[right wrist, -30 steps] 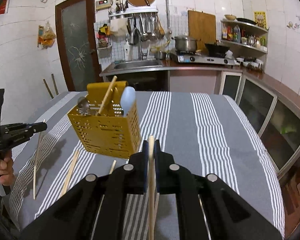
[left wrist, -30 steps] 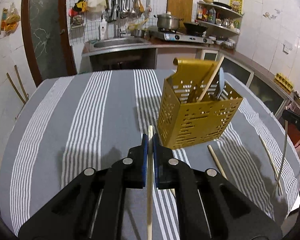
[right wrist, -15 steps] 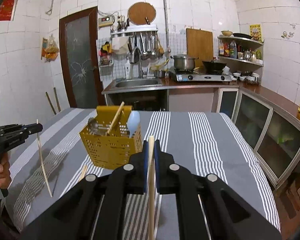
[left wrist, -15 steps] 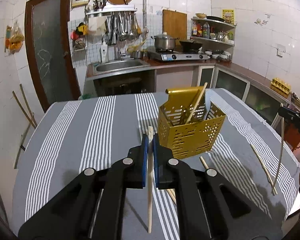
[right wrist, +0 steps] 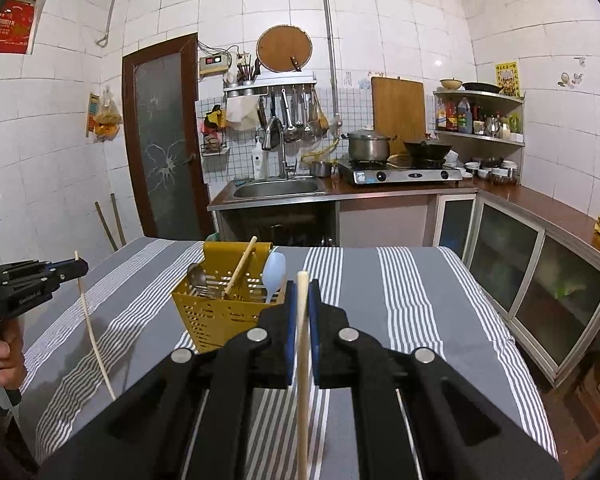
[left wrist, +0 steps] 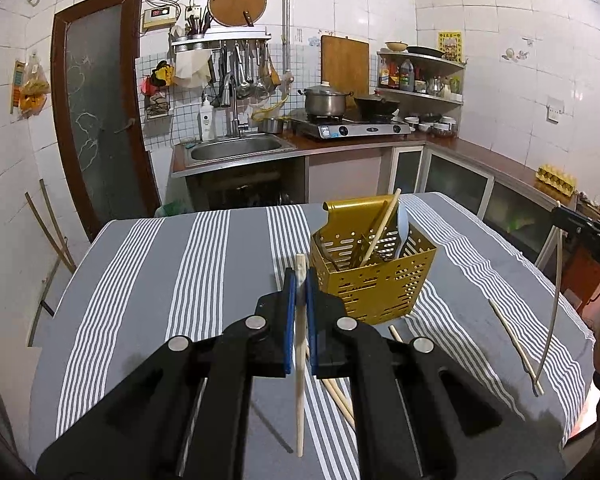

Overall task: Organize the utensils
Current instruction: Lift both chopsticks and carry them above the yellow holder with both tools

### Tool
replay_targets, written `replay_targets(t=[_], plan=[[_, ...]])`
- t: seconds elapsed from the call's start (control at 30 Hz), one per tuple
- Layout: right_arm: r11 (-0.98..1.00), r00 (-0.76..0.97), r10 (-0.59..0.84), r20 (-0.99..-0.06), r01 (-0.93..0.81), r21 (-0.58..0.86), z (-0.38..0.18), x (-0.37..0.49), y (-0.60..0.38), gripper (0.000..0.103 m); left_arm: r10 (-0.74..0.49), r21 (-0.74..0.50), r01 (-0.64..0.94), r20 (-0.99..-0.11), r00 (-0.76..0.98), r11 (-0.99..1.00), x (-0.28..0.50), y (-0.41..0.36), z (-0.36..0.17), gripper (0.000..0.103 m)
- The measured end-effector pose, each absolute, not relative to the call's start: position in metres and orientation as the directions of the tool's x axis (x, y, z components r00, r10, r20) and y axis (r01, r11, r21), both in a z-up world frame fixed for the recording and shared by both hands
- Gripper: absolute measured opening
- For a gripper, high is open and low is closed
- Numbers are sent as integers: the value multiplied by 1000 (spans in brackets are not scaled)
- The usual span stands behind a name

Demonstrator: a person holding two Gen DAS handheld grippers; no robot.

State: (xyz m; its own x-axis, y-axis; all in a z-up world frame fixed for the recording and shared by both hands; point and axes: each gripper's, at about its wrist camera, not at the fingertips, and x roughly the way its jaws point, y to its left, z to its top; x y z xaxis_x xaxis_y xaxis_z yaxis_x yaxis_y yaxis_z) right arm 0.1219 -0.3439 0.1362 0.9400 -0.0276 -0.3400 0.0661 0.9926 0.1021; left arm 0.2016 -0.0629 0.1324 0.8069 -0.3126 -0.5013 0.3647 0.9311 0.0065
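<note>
A yellow perforated utensil holder [left wrist: 374,280] [right wrist: 224,312] stands on the striped table and holds a chopstick, a pale blue spoon [right wrist: 274,272] and metal cutlery. My left gripper [left wrist: 299,292] is shut on a wooden chopstick [left wrist: 299,380], held upright above the table, left of the holder. My right gripper [right wrist: 302,300] is shut on another chopstick [right wrist: 302,380], held upright, right of the holder. Each gripper shows at the edge of the other's view, with its chopstick hanging down.
Loose chopsticks lie on the grey striped tablecloth [left wrist: 140,280]: one near the right edge [left wrist: 512,336], others below the holder [left wrist: 340,400]. A kitchen counter with sink [left wrist: 236,148] and stove lies beyond the table's far edge.
Both grippers have risen and pulled back from the holder, each still holding its chopstick. The holder looks smaller and farther away in both views.
</note>
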Motion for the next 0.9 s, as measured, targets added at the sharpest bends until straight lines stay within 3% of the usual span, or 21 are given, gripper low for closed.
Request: replay_targets(t=[0.37, 0.9], plan=[[994, 944, -27, -330, 61, 94, 141, 123, -339, 6, -316, 7, 367, -495, 810, 930, 202, -63, 138, 4], [995, 969, -34, -246, 57, 85, 173, 127, -336, 6, -342, 8, 385, -446, 827, 923, 203, -71, 171, 4]])
